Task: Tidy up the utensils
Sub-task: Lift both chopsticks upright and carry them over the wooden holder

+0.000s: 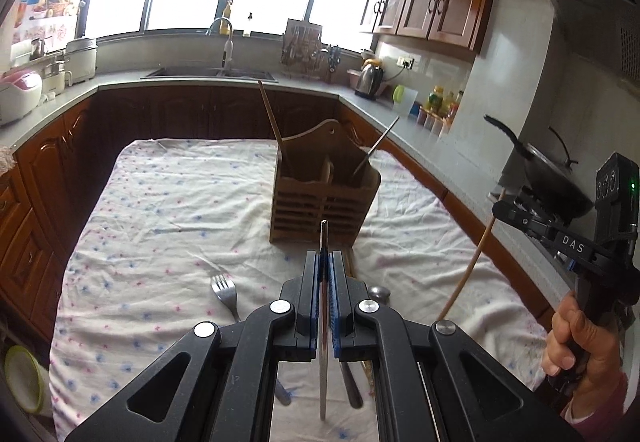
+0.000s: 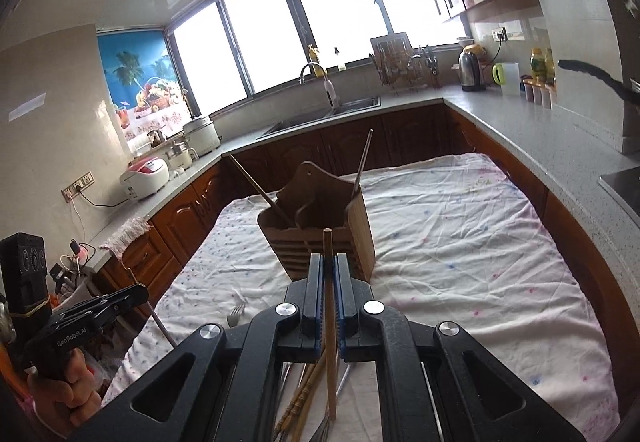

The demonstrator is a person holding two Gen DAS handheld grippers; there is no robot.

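Observation:
My left gripper (image 1: 324, 256) is shut on a thin metal chopstick (image 1: 323, 238) that pokes up past the pads, held above the cloth in front of the wooden utensil holder (image 1: 320, 198). My right gripper (image 2: 329, 258) is shut on a wooden chopstick (image 2: 328, 242), also short of the holder (image 2: 352, 238). Each gripper shows in the other's view: the right gripper (image 1: 498, 208) with its wooden chopstick (image 1: 468, 270), the left gripper (image 2: 140, 292) with its metal chopstick (image 2: 160, 322). The holder has a wooden stick (image 1: 272, 122) in its left slot and a metal stick (image 1: 380, 146) in its right.
A fork (image 1: 226, 290) and a spoon (image 1: 378, 292) lie on the flowered cloth (image 1: 168, 210) near me. More chopsticks and utensils (image 2: 304, 394) lie under the right gripper. Kitchen counters (image 2: 520, 130) ring the table, with a sink, a kettle and a wok (image 1: 556, 182) at the right.

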